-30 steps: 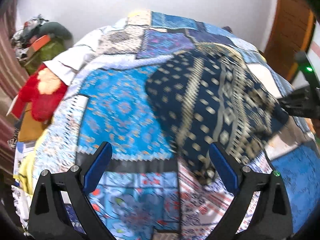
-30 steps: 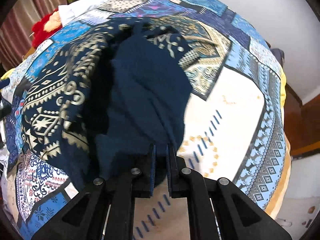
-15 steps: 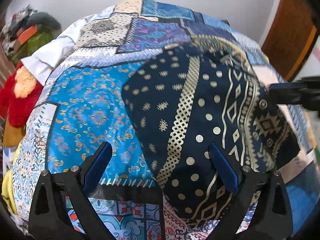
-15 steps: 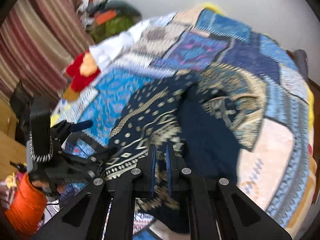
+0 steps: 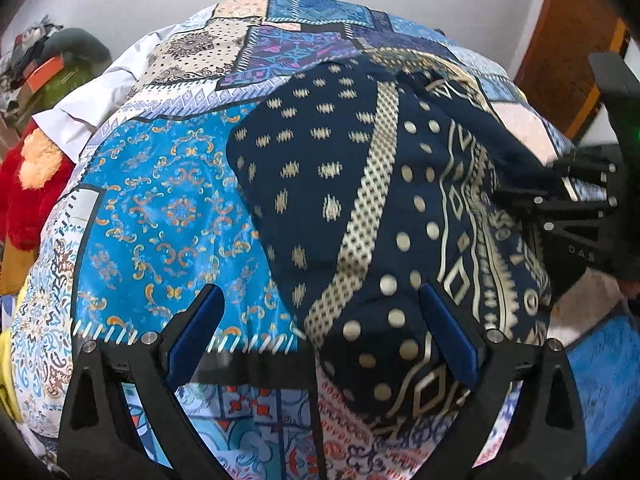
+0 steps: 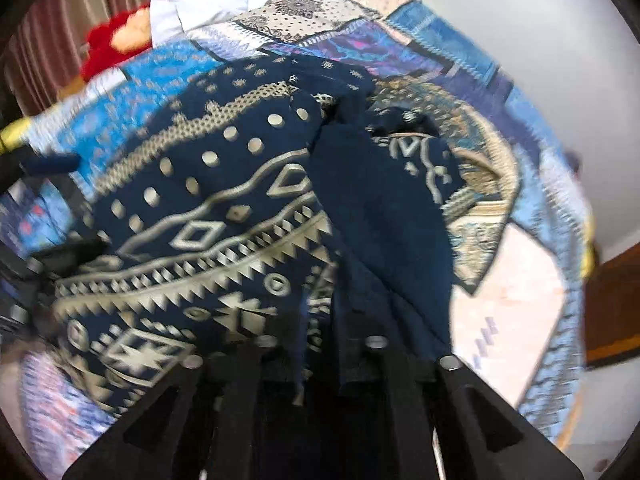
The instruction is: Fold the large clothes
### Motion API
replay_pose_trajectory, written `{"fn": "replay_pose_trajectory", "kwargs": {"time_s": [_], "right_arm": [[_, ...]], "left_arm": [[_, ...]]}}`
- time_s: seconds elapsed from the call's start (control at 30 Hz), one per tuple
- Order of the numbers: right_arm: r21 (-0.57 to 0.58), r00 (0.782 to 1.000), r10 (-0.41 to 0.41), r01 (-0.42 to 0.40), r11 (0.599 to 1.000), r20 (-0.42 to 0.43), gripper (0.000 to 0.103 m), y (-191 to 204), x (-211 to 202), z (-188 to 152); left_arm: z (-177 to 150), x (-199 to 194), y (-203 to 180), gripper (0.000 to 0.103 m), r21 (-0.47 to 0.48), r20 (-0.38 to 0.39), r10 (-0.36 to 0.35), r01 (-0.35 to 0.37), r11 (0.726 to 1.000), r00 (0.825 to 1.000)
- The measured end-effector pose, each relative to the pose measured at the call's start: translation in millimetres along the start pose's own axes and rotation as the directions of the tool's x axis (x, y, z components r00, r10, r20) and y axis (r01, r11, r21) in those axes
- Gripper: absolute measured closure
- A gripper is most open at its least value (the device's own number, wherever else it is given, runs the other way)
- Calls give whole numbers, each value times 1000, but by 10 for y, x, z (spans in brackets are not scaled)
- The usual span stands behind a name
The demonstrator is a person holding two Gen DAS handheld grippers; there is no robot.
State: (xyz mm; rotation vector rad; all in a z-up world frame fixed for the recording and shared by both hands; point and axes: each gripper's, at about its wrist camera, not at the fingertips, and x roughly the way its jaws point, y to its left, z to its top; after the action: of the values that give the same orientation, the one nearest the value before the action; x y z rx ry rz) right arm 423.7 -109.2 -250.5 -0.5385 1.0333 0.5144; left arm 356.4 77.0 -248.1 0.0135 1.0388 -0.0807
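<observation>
A large navy cloth garment with cream geometric print (image 5: 360, 208) is spread on the blue patchwork bedcover (image 5: 168, 208). It is judged soft, light and limp, best taken at a corner or hem. The left gripper (image 5: 320, 340) is held wide apart above its near corner, empty. The right gripper (image 6: 320, 360) is opening, with a fold seen between its jaws.

Even, soft indoor light, fairly bright, no glare, only faint shadows. Left wrist view mostly sharp; slight smear on the bedspread (image 5: 168, 208) near the bottom. Right wrist view motion-blurred, worst at the left and lower edges; garment (image 6: 224, 216) pattern streaked. Strong fisheye bending, dark corners in both. White wall (image 6: 552, 40) evenly lit.
</observation>
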Motion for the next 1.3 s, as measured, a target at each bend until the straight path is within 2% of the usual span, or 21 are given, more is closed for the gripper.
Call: {"fn": "replay_pose_trajectory", "kwargs": {"time_s": [0.07, 0.1, 0.13, 0.2, 0.27, 0.37, 0.43, 0.53, 0.6, 0.63, 0.7, 0.8, 0.87, 0.93, 1.0, 1.03, 1.1, 1.13, 1.2, 1.3], "right_arm": [[11, 998, -68, 68, 998, 16, 29, -38, -15, -51], [30, 997, -79, 79, 996, 12, 22, -120, -14, -97], [73, 1000, -31, 31, 997, 0, 18, -233, 19, -133], [174, 997, 77, -72, 982, -21, 17, -438, 48, -179], [222, 991, 131, -122, 967, -27, 17, -541, 11, -193], [217, 991, 129, -119, 969, -31, 14, -576, -155, -195], [240, 989, 145, -138, 961, -11, 14, -656, -300, -222], [335, 970, 239, -238, 912, 40, 10, -845, -469, -221], [417, 946, 310, -318, 851, 90, 2, -958, -551, -229], [458, 930, 347, -361, 812, 118, 0, -1032, -551, -230], [486, 908, 399, -409, 773, 128, 0, -1087, -472, -208], [516, 903, 419, -406, 754, 98, 0, -1134, -215, -141], [542, 888, 453, -421, 727, 83, 0, -1173, -6, -123], [571, 852, 514, -470, 673, 96, 0, -1189, 187, -82], [587, 795, 589, -548, 596, 145, 0, -1174, 332, -32], [584, 778, 607, -571, 577, 161, 0, -1160, 368, -8], [564, 727, 664, -626, 538, 174, 0, -1068, 439, 87], [553, 713, 681, -639, 534, 166, 0, -1016, 461, 126], [515, 719, 684, -637, 573, 128, 0, -859, 497, 220], [481, 742, 664, -616, 624, 88, 0, -683, 547, 316]], "left_arm": [[-63, -16, 20, 3, -5, -4, -5, 5, 1000, 1000], [-83, -15, 32, 3, -14, -10, -11, 11, 1000, 1000], [-99, -16, 50, 3, -30, -15, -19, 19, 999, 1000], [-114, -60, 61, 3, -55, -8, -18, 18, 998, 1000], [-142, -168, 44, 4, -40, 7, -19, 19, 999, 1000], [-190, -351, 43, 4, 23, 22, -22, 21, 1000, 1000], [-190, -442, 109, 4, 18, 36, -1, 0, 1000, 999], [-97, -489, 317, 4, -65, 39, -23, 25, 998, 999], [-5, -452, 506, 4, -156, 35, -78, 82, 984, 996], [41, -400, 596, 4, -202, 29, -110, 113, 973, 994], [100, -251, 723, 4, -279, 13, -189, 184, 942, 982], [151, 95, 803, 4, -380, -35, -317, 281, 881, 948], [170, 331, 784, 4, -413, -64, -387, 329, 849, 920], [200, 449, 747, 2, -423, -61, -428, 365, 829, 902], [247, 532, 745, 1, -438, -37, -467, 406, 802, 883], [270, 575, 748, 0, -448, -29, -486, 423, 788, 874], [303, 651, 748, 0, -464, -18, -508, 443, 767, 861], [329, 699, 758, 0, -470, -17, -519, 451, 758, 855], [367, 799, 713, 0, -481, -13, -550, 477, 736, 835], [410, 856, 649, 0, -470, -8, -541, 474, 744, 841]]}}
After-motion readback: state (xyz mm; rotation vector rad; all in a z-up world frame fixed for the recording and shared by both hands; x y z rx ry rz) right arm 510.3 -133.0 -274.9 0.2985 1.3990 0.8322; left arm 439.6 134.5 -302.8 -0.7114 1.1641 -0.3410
